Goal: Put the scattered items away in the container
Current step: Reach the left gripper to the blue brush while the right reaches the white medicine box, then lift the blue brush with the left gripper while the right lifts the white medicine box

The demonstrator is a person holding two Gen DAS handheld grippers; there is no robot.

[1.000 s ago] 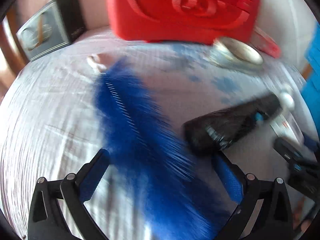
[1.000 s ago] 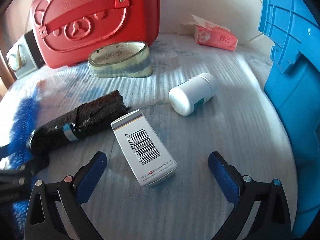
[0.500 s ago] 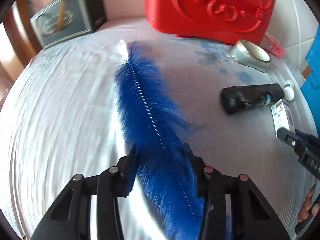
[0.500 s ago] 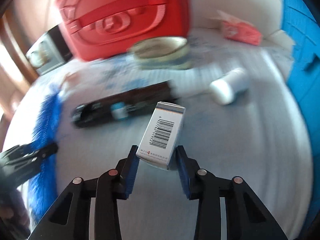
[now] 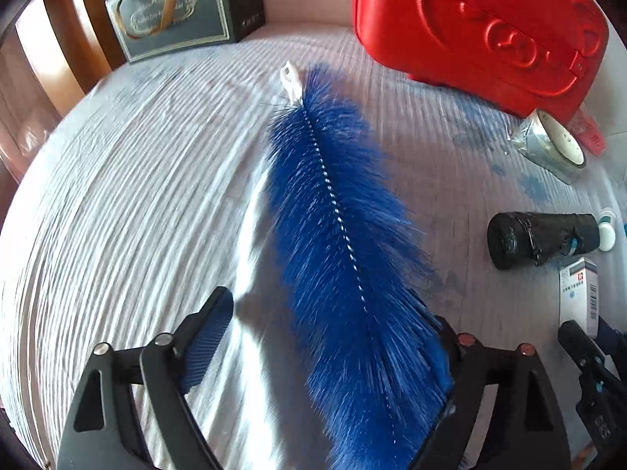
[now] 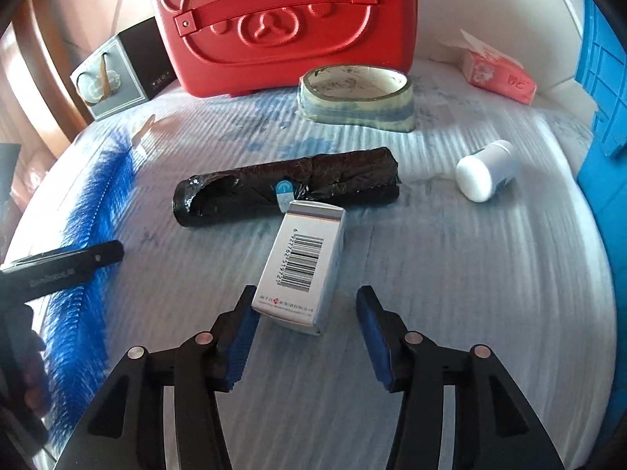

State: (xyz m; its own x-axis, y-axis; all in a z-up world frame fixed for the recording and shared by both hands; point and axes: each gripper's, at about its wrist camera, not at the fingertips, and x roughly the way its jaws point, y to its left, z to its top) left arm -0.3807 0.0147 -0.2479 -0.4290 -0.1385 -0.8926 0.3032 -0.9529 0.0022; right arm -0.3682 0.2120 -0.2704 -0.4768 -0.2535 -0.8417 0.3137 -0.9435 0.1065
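Half a second back both grippers pinched; now the left gripper (image 5: 333,337) is opening around the blue brush (image 5: 341,235), the right gripper (image 6: 305,333) around the barcoded box (image 6: 303,266). Blue container (image 6: 603,78) stands at three o'clock, contents unseen.

Wide bare cloth (image 5: 117,203) left of the blue brush (image 5: 345,243): free passage there. Between brush and black roll (image 6: 286,192), a narrow open strip. Carton (image 6: 301,266) touching the roll, blocking the middle. Open cloth right of the carton, up to the white bottle (image 6: 486,172). Far side closed off by red case (image 6: 282,19), tape ring (image 6: 356,98), grey box (image 5: 176,8); blue crate (image 6: 603,78) walling the right.
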